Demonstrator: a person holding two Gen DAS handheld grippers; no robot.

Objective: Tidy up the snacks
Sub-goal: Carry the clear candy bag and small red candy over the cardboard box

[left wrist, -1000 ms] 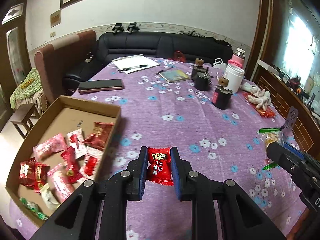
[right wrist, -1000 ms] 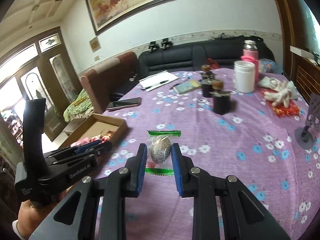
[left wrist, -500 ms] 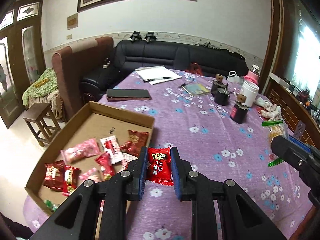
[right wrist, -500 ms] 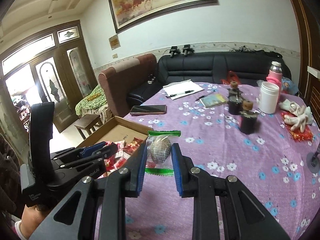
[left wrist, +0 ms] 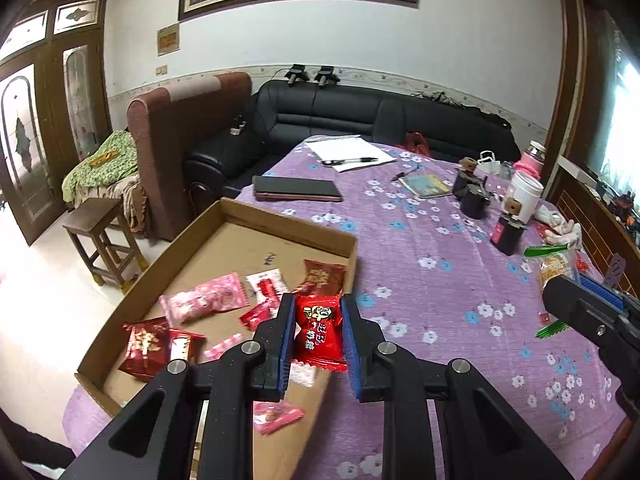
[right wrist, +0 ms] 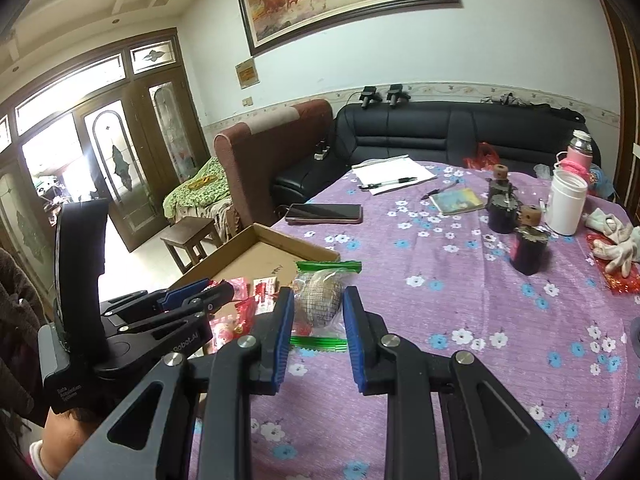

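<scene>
Left gripper, fingers clamped on a red candy, hovers over the cardboard box, release due next; right gripper grips a green-sealed snack.

Box floor: far half of cardboard box bare; snack packets crowd near half.
Cloth right of box: open to black jars.

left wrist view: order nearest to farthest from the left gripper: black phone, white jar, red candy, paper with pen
1. red candy: clamped in the left gripper, over the cardboard box.
2. black phone: mid-table, just beyond the box's far wall.
3. white jar and paper with pen: jar far right, paper at the far centre edge; too close to call.
</scene>
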